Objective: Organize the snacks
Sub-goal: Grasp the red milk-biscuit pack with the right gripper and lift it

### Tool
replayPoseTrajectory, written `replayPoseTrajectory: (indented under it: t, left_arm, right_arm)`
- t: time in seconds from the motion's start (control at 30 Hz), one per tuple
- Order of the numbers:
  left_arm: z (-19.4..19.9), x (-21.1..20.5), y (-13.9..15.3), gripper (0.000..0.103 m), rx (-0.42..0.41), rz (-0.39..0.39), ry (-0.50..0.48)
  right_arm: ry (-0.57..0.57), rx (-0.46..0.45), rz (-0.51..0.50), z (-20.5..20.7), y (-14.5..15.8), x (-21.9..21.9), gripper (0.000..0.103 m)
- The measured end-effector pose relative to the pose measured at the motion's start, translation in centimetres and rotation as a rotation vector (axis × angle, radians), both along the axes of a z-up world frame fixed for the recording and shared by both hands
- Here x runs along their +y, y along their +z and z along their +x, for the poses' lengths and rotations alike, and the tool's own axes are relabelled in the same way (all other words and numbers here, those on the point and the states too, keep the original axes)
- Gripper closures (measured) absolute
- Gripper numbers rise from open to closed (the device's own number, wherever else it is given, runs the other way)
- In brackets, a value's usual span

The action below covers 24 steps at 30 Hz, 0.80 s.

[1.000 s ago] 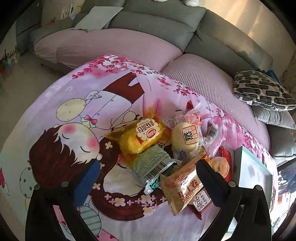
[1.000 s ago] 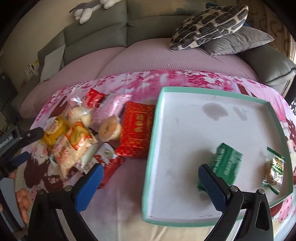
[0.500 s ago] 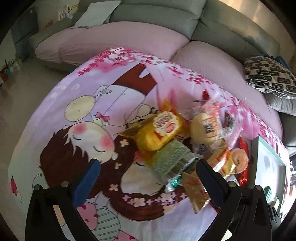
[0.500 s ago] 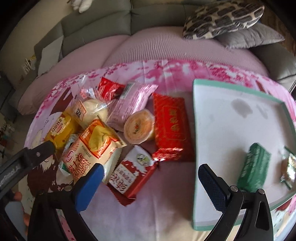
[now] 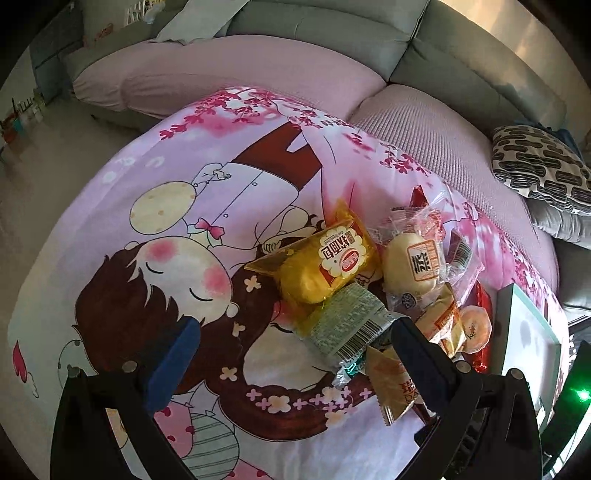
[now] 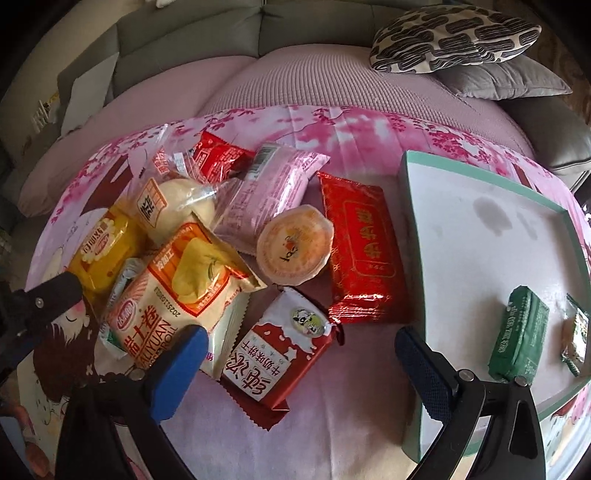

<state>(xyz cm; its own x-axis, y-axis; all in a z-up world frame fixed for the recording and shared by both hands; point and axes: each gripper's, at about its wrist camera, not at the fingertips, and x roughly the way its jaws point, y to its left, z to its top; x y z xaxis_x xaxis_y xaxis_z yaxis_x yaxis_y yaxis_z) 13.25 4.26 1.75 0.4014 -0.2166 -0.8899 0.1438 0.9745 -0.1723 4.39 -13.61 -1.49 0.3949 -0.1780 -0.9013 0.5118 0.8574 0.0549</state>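
Two green-wrapped snacks [image 6: 519, 336] lie in the white teal-rimmed tray [image 6: 480, 177] at 4 o'clock; roughly nine packets, including the red-and-white milk biscuit pack [image 6: 280, 350], are unsorted. Right gripper [image 6: 295, 365] and left gripper [image 5: 291, 354]: fingers wide, empty.

The left gripper [image 5: 291, 354] fills the bottom of the frame, its two fingers spread wide with nothing between them but the cartoon-printed pink cloth [image 5: 177, 206]. A heap of snacks lies right of centre: a yellow bread packet [image 5: 325, 264], a pale round bun in clear wrap [image 5: 412, 267] just to its right, and a grey-green packet [image 5: 343, 328] below the yellow one, reaching down to the right finger [image 5: 417, 354]. A tan packet [image 5: 393, 387] sits partly behind that finger. A small orange jelly cup [image 5: 476, 326] lies near the right edge, beside a teal-rimmed tray [image 5: 504, 325]. A grey sofa [image 5: 332, 33] crosses the top, with a patterned cushion [image 5: 539, 162] at upper right.
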Motion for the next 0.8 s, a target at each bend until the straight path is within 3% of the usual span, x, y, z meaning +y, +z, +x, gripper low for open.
replayPoseTrajectory:
  t: [0.37,0.8]
  left_arm:
    - [-0.1,-1.2,0.0,0.000,0.005,-0.029,-0.039]
    - [-0.4,-2.4,-0.1,0.000,0.012,-0.036,-0.071]
  right_arm:
    - [0.000,0.017,0.029,0.0,-1.6,-0.1,0.015]
    - [0.034,0.009,0.058,-1.0,-1.3,-0.3,0.028]
